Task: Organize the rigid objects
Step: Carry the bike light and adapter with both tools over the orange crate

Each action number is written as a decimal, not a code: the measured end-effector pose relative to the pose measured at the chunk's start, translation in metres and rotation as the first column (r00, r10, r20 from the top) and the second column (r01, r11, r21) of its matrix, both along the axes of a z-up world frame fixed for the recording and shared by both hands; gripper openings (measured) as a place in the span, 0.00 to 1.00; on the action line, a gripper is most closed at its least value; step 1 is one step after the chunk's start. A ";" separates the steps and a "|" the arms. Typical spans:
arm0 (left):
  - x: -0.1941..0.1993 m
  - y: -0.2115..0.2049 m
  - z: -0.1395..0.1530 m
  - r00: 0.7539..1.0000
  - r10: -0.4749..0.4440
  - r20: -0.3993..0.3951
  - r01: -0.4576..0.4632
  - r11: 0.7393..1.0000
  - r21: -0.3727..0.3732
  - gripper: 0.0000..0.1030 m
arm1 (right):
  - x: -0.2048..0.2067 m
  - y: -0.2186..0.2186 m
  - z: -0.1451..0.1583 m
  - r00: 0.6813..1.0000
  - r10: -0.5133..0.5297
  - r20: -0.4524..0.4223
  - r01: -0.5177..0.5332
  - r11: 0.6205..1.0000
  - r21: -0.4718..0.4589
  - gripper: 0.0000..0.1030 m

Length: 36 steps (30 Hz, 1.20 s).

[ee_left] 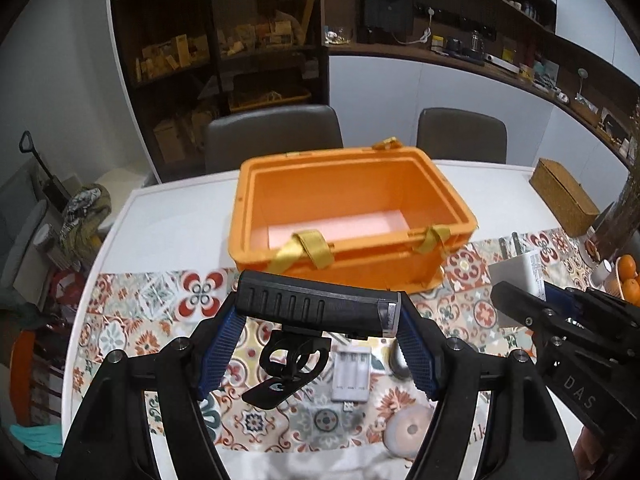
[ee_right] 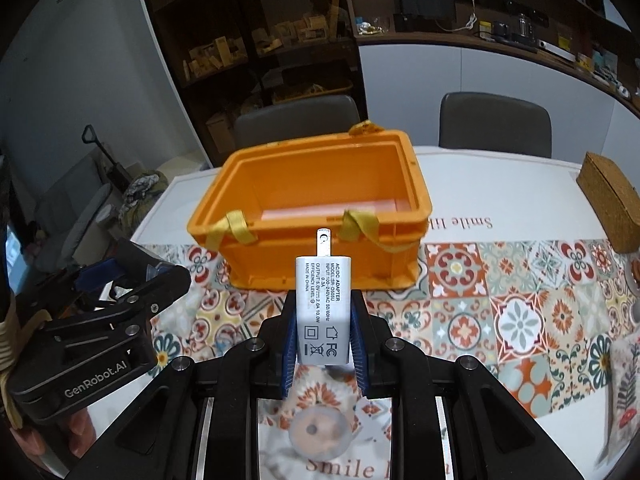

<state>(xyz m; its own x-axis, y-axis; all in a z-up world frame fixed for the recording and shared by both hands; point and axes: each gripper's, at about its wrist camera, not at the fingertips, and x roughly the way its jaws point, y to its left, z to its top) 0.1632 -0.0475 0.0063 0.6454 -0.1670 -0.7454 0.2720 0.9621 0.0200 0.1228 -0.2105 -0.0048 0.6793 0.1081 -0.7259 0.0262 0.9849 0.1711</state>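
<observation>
An open orange crate [ee_left: 352, 264] with yellow straps stands on the table ahead; it also shows in the right wrist view [ee_right: 320, 268]. My left gripper [ee_left: 320, 312] is shut on a black bike light [ee_left: 316, 306] with a dangling mount, held crosswise above the table in front of the crate. My right gripper [ee_right: 323, 320] is shut on a white AC adapter [ee_right: 323, 312], prongs up, also short of the crate. The right gripper shows in the left wrist view [ee_left: 560, 320], and the left gripper in the right wrist view [ee_right: 120, 300].
A white battery charger [ee_left: 351, 374], a small dark round object [ee_left: 398, 360] and a pale round disc [ee_left: 410, 430] lie on the patterned cloth below my left gripper. A woven box [ee_left: 564, 202] and oranges [ee_left: 628, 280] sit at the right. Two chairs [ee_left: 274, 136] stand behind the table.
</observation>
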 end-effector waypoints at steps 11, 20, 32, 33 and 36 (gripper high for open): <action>0.024 0.003 0.022 1.000 0.009 0.021 -0.009 1.000 0.001 0.71 | 0.030 -0.005 0.025 1.000 0.002 0.024 -0.002 1.000 0.000 0.23; 0.047 0.004 0.032 0.999 0.014 0.033 -0.014 1.000 0.023 0.71 | 0.060 0.001 0.036 1.000 0.022 -0.002 -0.022 1.000 -0.006 0.23; 0.092 0.002 0.031 1.000 0.017 -0.011 -0.016 0.999 0.039 0.71 | 0.110 0.003 0.042 0.997 0.039 -0.067 -0.041 0.999 -0.034 0.23; 0.097 0.003 0.031 1.000 0.020 -0.017 -0.019 0.999 0.039 0.71 | 0.114 0.003 0.042 0.997 0.035 -0.073 -0.038 0.999 -0.033 0.23; 0.107 0.003 0.030 0.999 0.025 -0.032 -0.023 0.999 0.039 0.71 | 0.126 0.001 0.040 0.995 0.036 -0.094 -0.040 0.999 -0.034 0.23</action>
<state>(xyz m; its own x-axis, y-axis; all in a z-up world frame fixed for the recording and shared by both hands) 0.2706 -0.0444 0.0363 0.6241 -0.1226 -0.7717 0.2499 0.9670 0.0485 0.2490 -0.2091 0.0356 0.6040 0.1056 -0.7900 0.0028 0.9909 0.1346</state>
